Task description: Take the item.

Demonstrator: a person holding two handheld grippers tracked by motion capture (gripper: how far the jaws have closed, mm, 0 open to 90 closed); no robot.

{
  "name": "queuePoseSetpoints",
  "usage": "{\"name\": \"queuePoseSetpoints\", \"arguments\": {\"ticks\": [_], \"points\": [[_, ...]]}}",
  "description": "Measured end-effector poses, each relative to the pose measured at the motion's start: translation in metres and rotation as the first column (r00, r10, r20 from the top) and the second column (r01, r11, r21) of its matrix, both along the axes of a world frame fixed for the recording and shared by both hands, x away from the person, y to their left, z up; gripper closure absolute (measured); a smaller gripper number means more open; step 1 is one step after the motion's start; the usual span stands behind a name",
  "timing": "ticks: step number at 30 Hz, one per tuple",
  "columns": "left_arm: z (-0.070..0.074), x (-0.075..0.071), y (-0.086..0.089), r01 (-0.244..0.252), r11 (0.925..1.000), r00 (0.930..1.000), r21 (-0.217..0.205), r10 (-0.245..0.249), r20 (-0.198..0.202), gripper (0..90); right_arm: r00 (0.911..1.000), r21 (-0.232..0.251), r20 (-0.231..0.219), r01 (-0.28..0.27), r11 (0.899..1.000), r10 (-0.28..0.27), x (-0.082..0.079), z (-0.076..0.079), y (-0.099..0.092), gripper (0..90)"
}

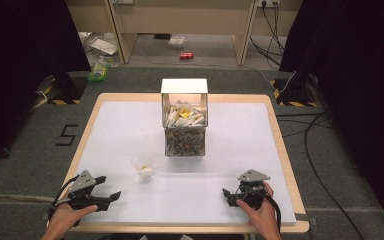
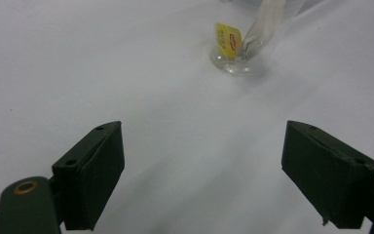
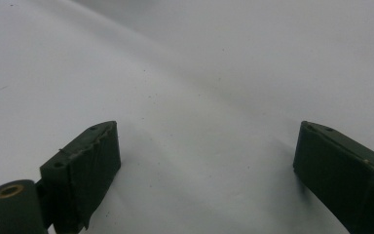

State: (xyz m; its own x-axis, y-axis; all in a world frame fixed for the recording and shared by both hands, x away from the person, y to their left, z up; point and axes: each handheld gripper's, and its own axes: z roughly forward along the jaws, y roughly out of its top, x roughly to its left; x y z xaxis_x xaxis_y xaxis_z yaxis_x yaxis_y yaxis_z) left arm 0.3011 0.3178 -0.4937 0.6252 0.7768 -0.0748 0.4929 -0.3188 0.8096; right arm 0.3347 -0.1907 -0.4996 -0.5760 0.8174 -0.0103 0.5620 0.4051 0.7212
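A clear box (image 1: 185, 131) with a white raised lid stands at the table's middle, full of white sachets and one yellow one. In front of it to the left sits a small clear cup (image 1: 143, 166) holding a yellow-tagged sachet (image 2: 228, 40); the cup's base (image 2: 236, 66) lies ahead of my left gripper. My left gripper (image 1: 111, 198) rests near the front left edge, open, nothing between its jaws (image 2: 202, 170). My right gripper (image 1: 228, 196) sits at the front right, open over bare white table (image 3: 204, 170).
The white table top (image 1: 240, 140) has a wooden rim. Beyond it are grey floor, a red can (image 1: 186, 55), litter at the back left, cables on the right and dark curtains at both sides.
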Motion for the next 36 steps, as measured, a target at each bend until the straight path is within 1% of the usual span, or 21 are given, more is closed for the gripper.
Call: {"name": "queuePoseSetpoints", "arguments": {"ticks": [6,8,10,12,18,21,27,28,32,36], "points": [[-0.004,-0.006,-0.003,0.002,0.9997,1.0000,0.026,-0.002,-0.001,15.4,1.0000,0.002,-0.002,0.001,1.000,-0.001,0.000,0.000,0.000,10.5],[-0.005,-0.007,-0.003,0.000,0.9990,1.0000,0.044,0.000,-0.002,15.4,1.0000,0.001,-0.001,0.001,1.000,-0.001,0.000,0.000,0.000,10.5],[-0.006,-0.008,-0.003,-0.002,0.9987,1.0000,0.050,0.002,-0.002,15.4,1.0000,0.002,-0.003,0.003,1.000,-0.003,0.000,0.000,0.000,10.5],[-0.008,-0.009,-0.003,0.001,0.9982,1.0000,0.059,-0.001,-0.008,15.3,1.0000,0.001,-0.001,0.001,1.000,-0.001,0.000,0.000,0.000,10.5],[-0.010,-0.012,-0.004,0.002,0.9978,1.0000,0.066,-0.002,-0.007,15.4,1.0000,0.001,-0.001,0.001,1.000,-0.001,0.000,0.000,0.000,10.5],[-0.012,-0.014,-0.003,-0.008,0.9974,1.0000,0.071,0.008,-0.001,15.4,1.0000,0.001,-0.001,0.001,1.000,-0.001,0.000,0.000,0.000,10.5],[-0.017,-0.018,0.000,-0.030,0.9976,0.9995,0.062,0.030,-0.002,15.4,1.0000,0.002,-0.003,0.003,1.000,-0.003,0.000,0.000,0.000,10.5],[-0.018,-0.020,0.001,-0.038,0.9979,0.9993,0.053,0.037,0.006,15.4,1.0000,0.000,0.001,0.000,1.000,0.000,0.000,0.000,0.000,10.5],[-0.019,-0.023,0.002,-0.049,0.9977,0.9988,0.046,0.048,0.013,15.4,1.0000,0.002,-0.002,0.003,1.000,-0.003,0.000,0.000,0.000,10.5],[-0.021,-0.026,0.002,-0.066,0.9971,0.9975,0.038,0.064,0.028,15.1,1.0000,-0.001,0.001,-0.001,1.000,0.001,0.000,0.000,0.000,10.5]]}}
